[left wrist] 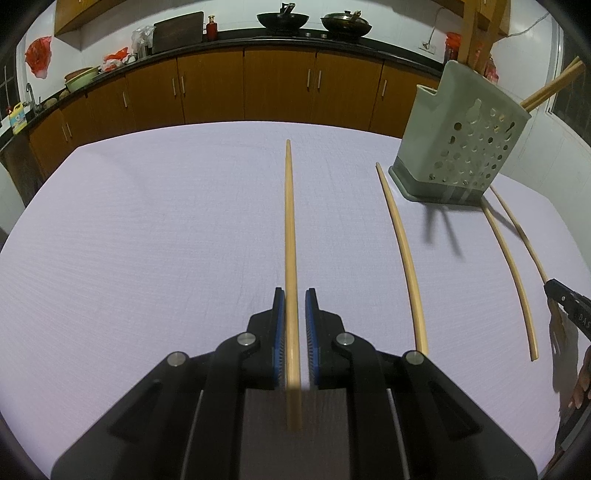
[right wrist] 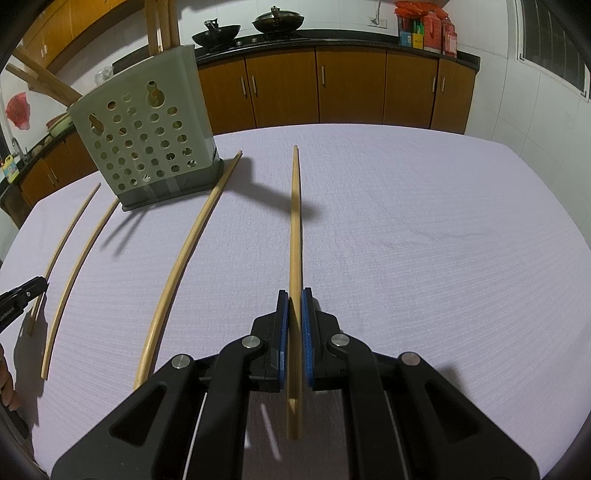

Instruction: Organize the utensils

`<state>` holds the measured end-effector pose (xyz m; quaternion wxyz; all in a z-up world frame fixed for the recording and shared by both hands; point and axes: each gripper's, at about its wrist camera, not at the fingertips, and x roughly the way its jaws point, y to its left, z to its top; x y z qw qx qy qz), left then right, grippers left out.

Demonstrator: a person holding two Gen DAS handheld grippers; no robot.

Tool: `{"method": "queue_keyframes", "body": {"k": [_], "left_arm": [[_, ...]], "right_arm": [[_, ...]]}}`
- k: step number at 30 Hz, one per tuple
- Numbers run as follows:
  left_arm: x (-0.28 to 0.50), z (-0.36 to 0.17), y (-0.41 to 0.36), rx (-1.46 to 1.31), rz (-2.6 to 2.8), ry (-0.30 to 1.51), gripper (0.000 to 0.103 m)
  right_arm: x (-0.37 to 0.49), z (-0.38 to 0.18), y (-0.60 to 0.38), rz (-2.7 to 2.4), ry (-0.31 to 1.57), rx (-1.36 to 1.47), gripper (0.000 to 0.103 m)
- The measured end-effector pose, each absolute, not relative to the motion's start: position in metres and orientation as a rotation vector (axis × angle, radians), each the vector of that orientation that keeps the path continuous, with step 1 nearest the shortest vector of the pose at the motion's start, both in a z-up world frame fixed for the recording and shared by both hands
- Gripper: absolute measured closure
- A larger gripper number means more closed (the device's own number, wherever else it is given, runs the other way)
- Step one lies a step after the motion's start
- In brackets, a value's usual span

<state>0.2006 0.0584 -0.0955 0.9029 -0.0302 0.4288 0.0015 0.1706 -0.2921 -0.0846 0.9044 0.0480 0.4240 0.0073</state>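
Observation:
My left gripper [left wrist: 294, 292] is shut on a long wooden chopstick [left wrist: 290, 221] that runs straight ahead over the table. My right gripper [right wrist: 294, 291] is shut on another chopstick [right wrist: 295, 221], its blue pads pressed against both sides. Two more chopsticks [left wrist: 402, 251] [left wrist: 511, 266] lie flat on the cloth between the grippers; the right wrist view shows them too [right wrist: 184, 251] [right wrist: 77, 258]. A grey-green perforated utensil holder [left wrist: 461, 147] [right wrist: 147, 140] stands upright at the back with several chopsticks [left wrist: 554, 86] in it. Each gripper's tip shows at the edge of the other's view [left wrist: 554, 288] [right wrist: 35, 284].
The table is covered with a pale lilac cloth [left wrist: 166, 240]. Beyond its far edge run brown kitchen cabinets [left wrist: 277, 85] with woks [left wrist: 282, 20] on the counter. A hand [left wrist: 581, 387] shows at the right edge of the left wrist view.

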Motion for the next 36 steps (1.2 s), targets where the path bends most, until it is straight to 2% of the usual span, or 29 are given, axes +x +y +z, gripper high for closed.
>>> {"method": "queue_keyframes", "body": {"k": [7,10,13,25,36], "left_arm": [[0.201,-0.095,0.058,-0.069,0.001,0.885,0.090],[0.201,-0.095,0.058,-0.070,0.005,0.884,0.095],[0.198,-0.090,0.058,-0.050,0.013,0.869,0.095],[0.167,0.036,0.063,-0.078,-0.069,0.503,0.095],[0.159,0.093,0.043,-0.096,-0.188,0.394,0.095]], "right_arm": [[0.170,-0.084,-0.292,0.016,0.876,0.101,0.095],[0.170,-0.084,-0.293,0.020,0.875,0.102,0.095],[0.166,-0.078,-0.297,0.008,0.841,0.097,0.095],[0.139,0.026,-0.310,0.042,0.487,0.141,0.095],[0.128,0.081,-0.299,0.094,0.347,0.149,0.095]]}}
